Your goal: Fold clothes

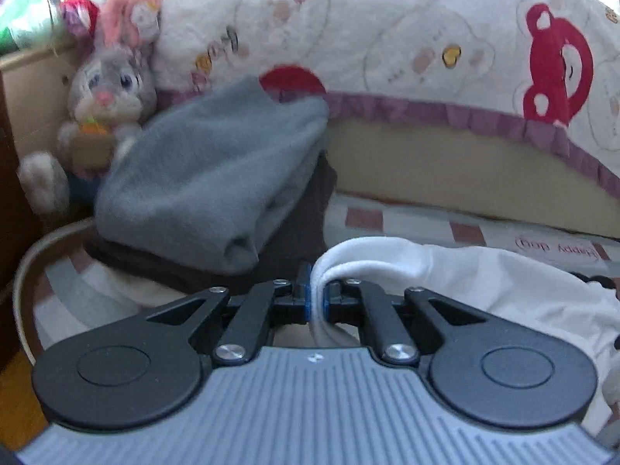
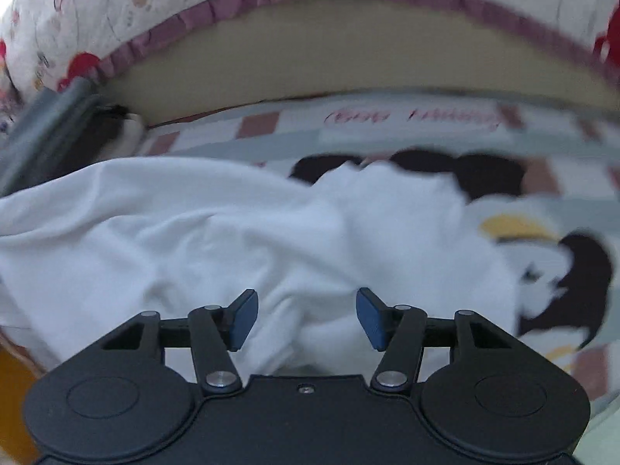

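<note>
A bed (image 1: 407, 217) fills the scene, its sheet checked in pale grey, white and dusty pink with cartoon prints and pink lettering. Along its far side a white quilt (image 1: 387, 31) with red bears and a purple ruffled edge lies rolled over a beige layer (image 2: 329, 50). At the left a wooden panel (image 1: 35, 89) stands, with orange-brown floor (image 1: 19, 399) below. Daylight comes in from the upper left.

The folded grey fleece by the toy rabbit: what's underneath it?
The grey fleece lies on a darker folded garment, whose edge sticks out below and to the side. Under that, the checked bedsheet shows. Anything else in the stack is covered.
</note>
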Motion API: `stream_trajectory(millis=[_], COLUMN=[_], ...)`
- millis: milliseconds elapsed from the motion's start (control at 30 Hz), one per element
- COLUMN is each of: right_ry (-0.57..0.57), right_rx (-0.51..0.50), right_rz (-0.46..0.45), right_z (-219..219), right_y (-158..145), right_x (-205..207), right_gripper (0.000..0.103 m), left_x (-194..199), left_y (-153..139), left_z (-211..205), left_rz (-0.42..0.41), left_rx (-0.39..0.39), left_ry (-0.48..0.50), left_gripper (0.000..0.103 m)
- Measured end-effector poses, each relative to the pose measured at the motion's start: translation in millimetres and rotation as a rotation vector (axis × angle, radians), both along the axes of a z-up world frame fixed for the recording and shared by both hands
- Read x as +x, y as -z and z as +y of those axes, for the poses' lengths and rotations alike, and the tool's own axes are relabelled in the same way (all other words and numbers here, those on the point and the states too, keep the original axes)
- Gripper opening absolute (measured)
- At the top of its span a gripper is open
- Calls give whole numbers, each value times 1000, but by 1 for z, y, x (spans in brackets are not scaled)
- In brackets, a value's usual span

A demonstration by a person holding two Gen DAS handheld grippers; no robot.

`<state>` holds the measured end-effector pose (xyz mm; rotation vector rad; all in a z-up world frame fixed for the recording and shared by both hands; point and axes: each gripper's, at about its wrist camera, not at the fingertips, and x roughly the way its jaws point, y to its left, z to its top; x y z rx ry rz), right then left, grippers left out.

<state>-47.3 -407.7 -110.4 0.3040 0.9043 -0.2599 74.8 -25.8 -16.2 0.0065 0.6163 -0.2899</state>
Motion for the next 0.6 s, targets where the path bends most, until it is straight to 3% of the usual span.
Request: stream_trajectory(millis=[167,200,300,333,367,433,533,600], right_ry=[-87,-115,-179,-184,-181,-137,10,38], right_rx=[-141,-167,-246,-255,-244,-199,-169,-181], right_rz=[-15,-15,2,5,0,-7,-15,-34], right_z=[8,10,16,16,14,5,-12,-18], right_y=[8,12,29,32,34,31,16,4], right_x=[4,5,7,7,8,10,13,19], right_gripper=[67,67,65,56,31,4,4,4], left_x=[24,24,19,19,21,24,30,38], left_y=[22,23,24,25,27,33,44,52], left_z=[32,33,22,18,16,15,6,0], left_rz=[256,258,207,201,209,231,205,187], left_rx=[-316,-312,-206,-184,-185,-196,-110,-62], left_ry=[36,35,36,37,42,51,48,45], left_gripper=[5,5,6,6,6,6,6,6])
